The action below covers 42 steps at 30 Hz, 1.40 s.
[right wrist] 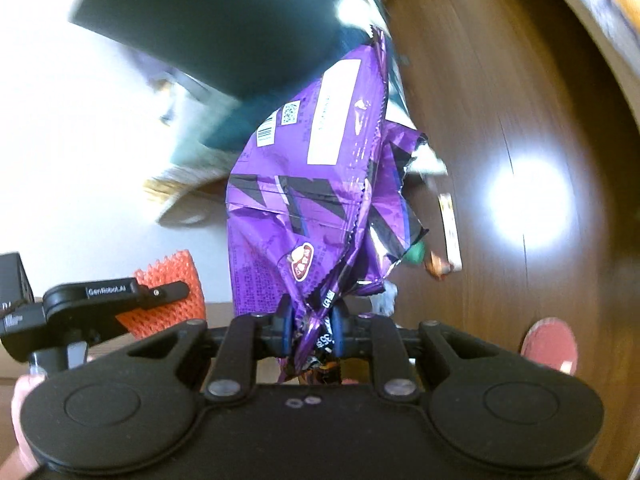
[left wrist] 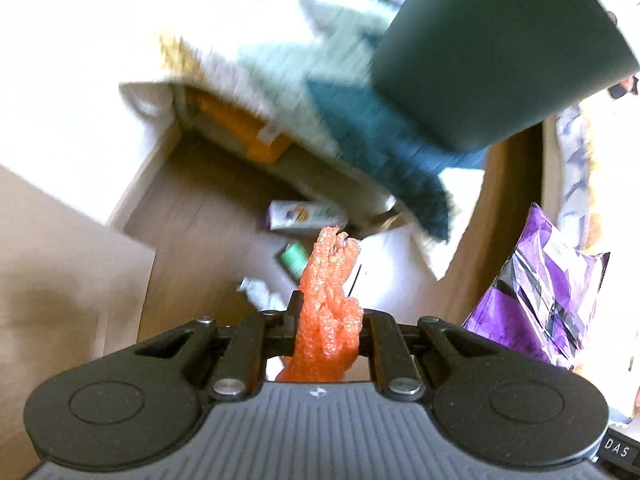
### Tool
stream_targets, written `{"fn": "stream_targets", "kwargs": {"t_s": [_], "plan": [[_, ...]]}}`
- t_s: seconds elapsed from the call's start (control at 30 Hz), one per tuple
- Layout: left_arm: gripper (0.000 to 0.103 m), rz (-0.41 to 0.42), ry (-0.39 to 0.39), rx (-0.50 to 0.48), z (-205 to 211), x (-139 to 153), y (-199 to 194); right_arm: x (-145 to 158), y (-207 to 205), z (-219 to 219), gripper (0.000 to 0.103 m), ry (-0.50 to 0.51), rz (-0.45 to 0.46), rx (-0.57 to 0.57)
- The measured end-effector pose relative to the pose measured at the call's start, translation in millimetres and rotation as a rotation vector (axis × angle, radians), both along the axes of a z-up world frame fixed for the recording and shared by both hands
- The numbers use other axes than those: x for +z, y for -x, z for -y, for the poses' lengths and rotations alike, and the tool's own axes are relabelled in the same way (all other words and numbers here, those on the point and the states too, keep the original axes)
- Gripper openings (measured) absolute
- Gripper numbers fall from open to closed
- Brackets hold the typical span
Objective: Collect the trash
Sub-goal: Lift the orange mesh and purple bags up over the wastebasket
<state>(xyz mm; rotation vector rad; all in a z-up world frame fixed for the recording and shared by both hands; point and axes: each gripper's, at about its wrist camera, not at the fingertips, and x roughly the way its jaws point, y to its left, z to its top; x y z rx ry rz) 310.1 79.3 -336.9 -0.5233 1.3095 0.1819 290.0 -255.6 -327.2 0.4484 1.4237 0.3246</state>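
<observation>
My left gripper (left wrist: 326,322) is shut on an orange foam net sleeve (left wrist: 330,280) that sticks up between its fingers, high above the wooden floor (left wrist: 208,200). My right gripper (right wrist: 310,326) is shut on a crumpled purple snack bag (right wrist: 316,184), also seen at the right in the left wrist view (left wrist: 548,292). The orange net (right wrist: 172,292) and the left gripper show at the left of the right wrist view. A dark green bin (left wrist: 492,56) looms at the upper right, seen too in the right wrist view (right wrist: 216,24).
On the floor below lie a small carton (left wrist: 300,216), a green wrapper (left wrist: 296,258), crumpled white paper (left wrist: 260,292) and a long wrapper (right wrist: 450,232). A teal and pale patterned rug (left wrist: 360,120) and a white cabinet (left wrist: 60,80) border the floor. A pink slipper (right wrist: 550,344) shows lower right.
</observation>
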Motion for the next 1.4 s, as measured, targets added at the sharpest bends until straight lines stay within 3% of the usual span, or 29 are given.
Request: {"fn": "stream_targets", "kwargs": {"t_s": [0.23,0.43,0.8,1.1,1.23,1.4], "plan": [[0.013,0.125,-0.003,-0.023,12.3,95.5,-23.9,91.3,-15.6,6.9,0.018,-0.007,0.149,0.032],[0.013,0.224,-0.030,-0.016,21.1,156.6,-52.5,154.4,-38.2,8.9,0.018,0.005,0.291,0.057],[0.013,0.376,-0.053,-0.049,37.3,237.8,-129.0,225.4,-116.2,-10.5,0.018,0.081,0.553,0.087],[0.013,0.370,-0.099,-0.115,51.8,240.2,-210.5,227.8,-190.1,-46.6,0.018,0.174,0.663,0.114],[0.013,0.315,-0.113,-0.117,53.6,218.0,-242.6,230.1,-206.4,-55.7,0.018,0.240,0.679,0.142],[0.013,0.238,-0.142,-0.106,50.9,184.0,-271.1,211.3,-237.7,-78.8,0.018,0.302,0.632,0.161]]}}
